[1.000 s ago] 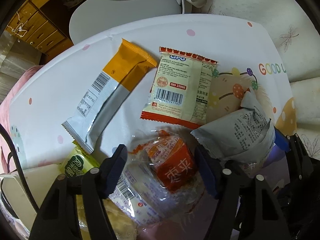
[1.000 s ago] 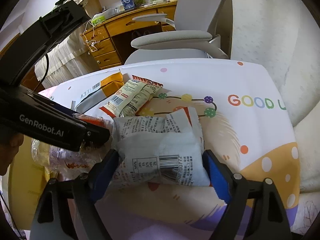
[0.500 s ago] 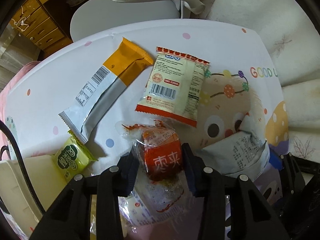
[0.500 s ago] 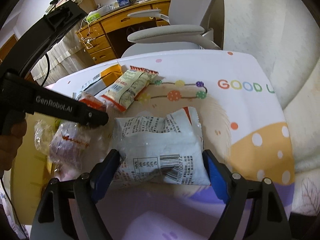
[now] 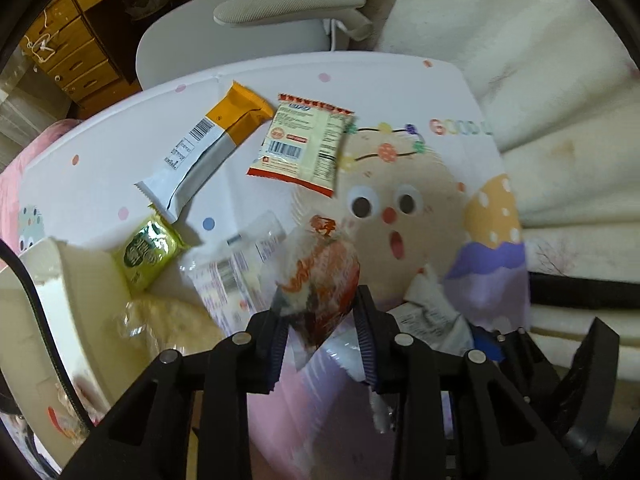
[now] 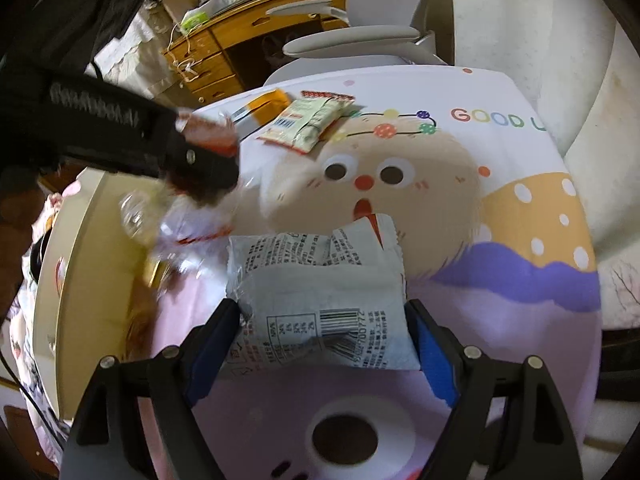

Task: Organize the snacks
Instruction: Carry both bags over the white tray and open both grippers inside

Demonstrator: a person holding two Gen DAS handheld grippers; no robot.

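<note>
Left hand-held gripper (image 5: 320, 328): jaws closed on a clear-wrapped red-and-orange snack packet (image 5: 320, 280), held clear of the bench (image 5: 120, 160). The packet is blurred; its print cannot be read.

Right hand-held gripper (image 6: 324, 344): blue-padded fingers (image 6: 434, 356) stand either side of a white snack bag (image 6: 320, 300) with a barcode. The bag fills the gap and lies on the bench cover. Whether the pads press it cannot be told from the right wrist view.

Landmark: the cartoon face (image 5: 384, 208) printed on the bench cover.
- Cream packet with red edges (image 5: 304, 144): just beyond the face, up and to its left, lying flat, barcode side up.
- Orange-and-white long packet (image 5: 208, 148): left of the cream packet, its orange end almost touching it.
- Small green packet (image 5: 148, 252): well left of the face, near the cover's left edge, partly under the long packet's white end.
- Clear plastic wrapper with printed labels (image 5: 236, 268): between the green packet and the held packet.
- White snack bag: below the face's mouth.

A cream-coloured tray (image 5: 52, 300) sits at the bench's left side. A grey office chair (image 5: 288, 8) stands beyond the far edge.
</note>
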